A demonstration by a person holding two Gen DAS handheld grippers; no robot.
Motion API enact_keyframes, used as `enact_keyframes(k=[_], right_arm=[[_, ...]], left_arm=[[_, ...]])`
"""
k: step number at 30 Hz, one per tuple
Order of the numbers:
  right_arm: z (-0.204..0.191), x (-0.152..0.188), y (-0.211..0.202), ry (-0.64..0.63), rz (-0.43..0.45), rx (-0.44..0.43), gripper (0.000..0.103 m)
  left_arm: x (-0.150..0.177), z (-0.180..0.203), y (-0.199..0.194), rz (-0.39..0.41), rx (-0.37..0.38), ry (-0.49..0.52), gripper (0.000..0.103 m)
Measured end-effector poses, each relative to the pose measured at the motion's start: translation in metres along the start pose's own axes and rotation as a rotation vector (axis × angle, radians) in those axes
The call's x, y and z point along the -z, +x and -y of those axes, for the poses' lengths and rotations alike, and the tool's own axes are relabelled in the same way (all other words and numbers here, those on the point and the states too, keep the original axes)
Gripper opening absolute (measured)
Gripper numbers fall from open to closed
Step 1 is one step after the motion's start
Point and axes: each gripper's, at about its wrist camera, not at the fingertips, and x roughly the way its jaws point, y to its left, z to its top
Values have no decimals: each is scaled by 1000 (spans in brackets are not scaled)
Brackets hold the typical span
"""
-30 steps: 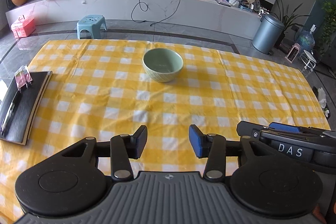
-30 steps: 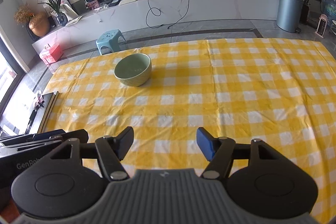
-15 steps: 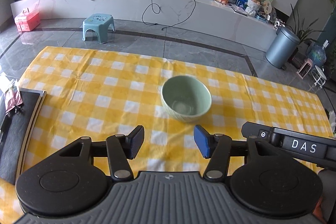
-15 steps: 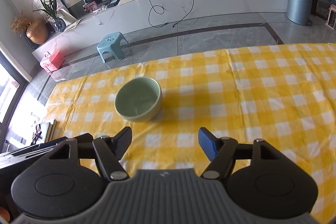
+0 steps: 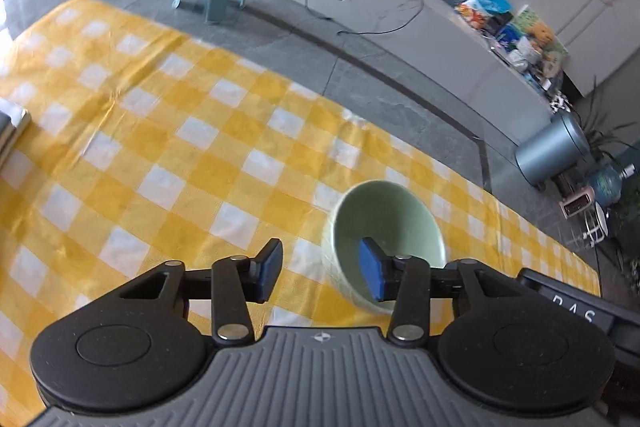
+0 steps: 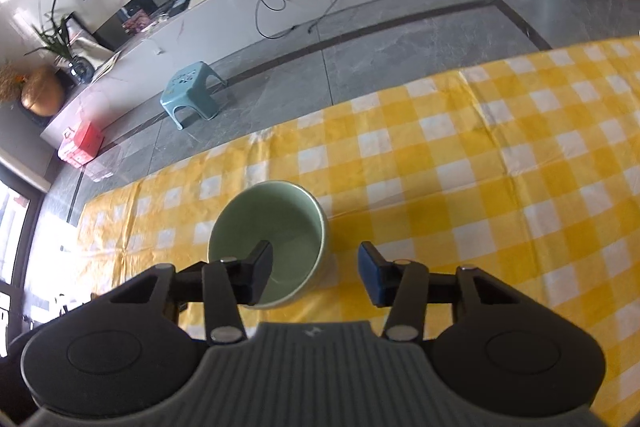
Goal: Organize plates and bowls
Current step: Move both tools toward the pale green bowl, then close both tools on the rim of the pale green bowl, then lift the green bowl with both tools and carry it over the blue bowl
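On the yellow-checked worktop (image 5: 168,147), the green bowl (image 5: 394,215) sits near the far edge as I straddle opposite rims, left claw (image 5: 320,269) and right claw (image 6: 314,273) closing, neither yet gripping; uneven pinches could tip it over.

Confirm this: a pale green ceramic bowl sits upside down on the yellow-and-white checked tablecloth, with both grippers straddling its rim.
Wrong in one respect: the pale green ceramic bowl sits upright, its hollow inside plain in the right wrist view. It does rest on the yellow-and-white checked tablecloth, both grippers straddling its rim.
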Motion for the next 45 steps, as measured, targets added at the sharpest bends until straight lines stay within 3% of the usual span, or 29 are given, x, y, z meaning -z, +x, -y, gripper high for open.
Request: enact_keyframes(k=[9,16,29,45], right_arm=[[2,3,35,50,-72,28,25],[9,5,48,76,-92,-7,19],[11,14,40,92,-160,2,12],[1,61,-55,32,-134,-69,12]], left_arm=[[0,12,26,-39,-48,35,31],[7,18,35,-42,-45,69,15],[22,25,15,-36,-67,116,11],[65,15,-81,-2,-56,67,10]])
